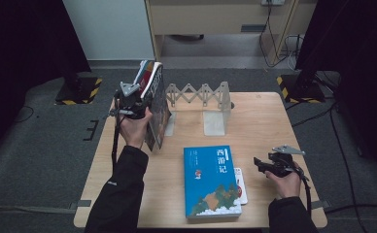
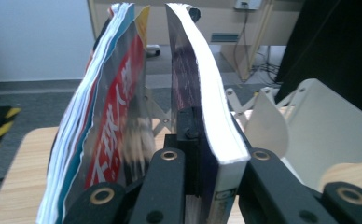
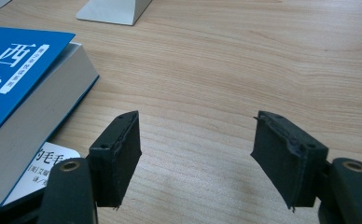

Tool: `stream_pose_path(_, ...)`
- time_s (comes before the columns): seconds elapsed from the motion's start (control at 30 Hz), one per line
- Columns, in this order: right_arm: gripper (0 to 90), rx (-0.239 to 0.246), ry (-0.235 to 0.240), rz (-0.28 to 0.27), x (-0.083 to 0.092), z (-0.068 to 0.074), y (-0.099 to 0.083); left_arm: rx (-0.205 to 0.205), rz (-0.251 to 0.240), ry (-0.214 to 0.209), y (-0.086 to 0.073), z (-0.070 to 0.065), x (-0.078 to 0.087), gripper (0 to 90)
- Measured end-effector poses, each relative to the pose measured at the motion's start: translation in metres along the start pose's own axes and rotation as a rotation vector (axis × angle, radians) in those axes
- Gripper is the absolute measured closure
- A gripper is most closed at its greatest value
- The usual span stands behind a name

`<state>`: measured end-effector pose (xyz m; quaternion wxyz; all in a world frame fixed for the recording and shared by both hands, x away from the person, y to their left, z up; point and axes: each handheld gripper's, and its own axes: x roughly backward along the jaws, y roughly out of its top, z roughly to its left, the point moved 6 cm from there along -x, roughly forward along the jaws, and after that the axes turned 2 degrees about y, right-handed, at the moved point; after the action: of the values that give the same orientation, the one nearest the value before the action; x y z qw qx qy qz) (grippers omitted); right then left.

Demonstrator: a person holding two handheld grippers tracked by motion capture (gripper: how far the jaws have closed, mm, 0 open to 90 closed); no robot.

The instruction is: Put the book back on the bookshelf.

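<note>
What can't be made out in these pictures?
- Thin white book: high view, mostly under the blue book; title unseen.
- Held dark book: left gripper view, bottom hidden by the left claw.
- Red-lettered magazine: cover blurred, cut off below.

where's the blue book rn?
High view: the blue book lies flat on the table, front centre, atop a thin white booklet, just left of the right tongs.
</note>
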<state>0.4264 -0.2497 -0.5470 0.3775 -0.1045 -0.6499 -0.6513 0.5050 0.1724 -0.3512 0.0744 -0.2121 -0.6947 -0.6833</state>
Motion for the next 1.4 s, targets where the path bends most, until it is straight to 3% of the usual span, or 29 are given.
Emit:
stream_pose_path(0.27, 31.9, 0.003, 0.002, 0.002, 0.0, -0.001, 0.0, -0.045, -0.012, 0.091, -0.001, 0.003, -0.009, 81.7)
stream_pose_path(0.57, 32.0, 0.005, 0.003, 0.003, 0.0, -0.001, 0.0, -0.022, -0.005, 0.087, -0.003, -0.002, -0.019, 81.7)
stream_pose_path(0.87, 32.4, 0.011, 0.004, 0.001, -0.001, -0.003, 0.001, 0.027, -0.032, 0.125, 0.0, 0.001, -0.03, 81.7)
stream_pose_path(1.1, 32.7, 0.009, 0.002, -0.003, -0.001, -0.003, 0.001, 0.01, -0.063, 0.148, -0.006, 0.0, -0.029, 81.5)
stream_pose_path(1.33, 32.8, 0.021, 0.0, -0.001, -0.001, -0.003, 0.001, 0.003, -0.046, 0.138, -0.013, 0.003, -0.026, 81.0)
stream_pose_path(1.4, 32.8, 0.016, -0.001, 0.002, -0.001, -0.003, 0.001, 0.023, -0.035, 0.126, -0.016, 0.004, -0.023, 80.7)
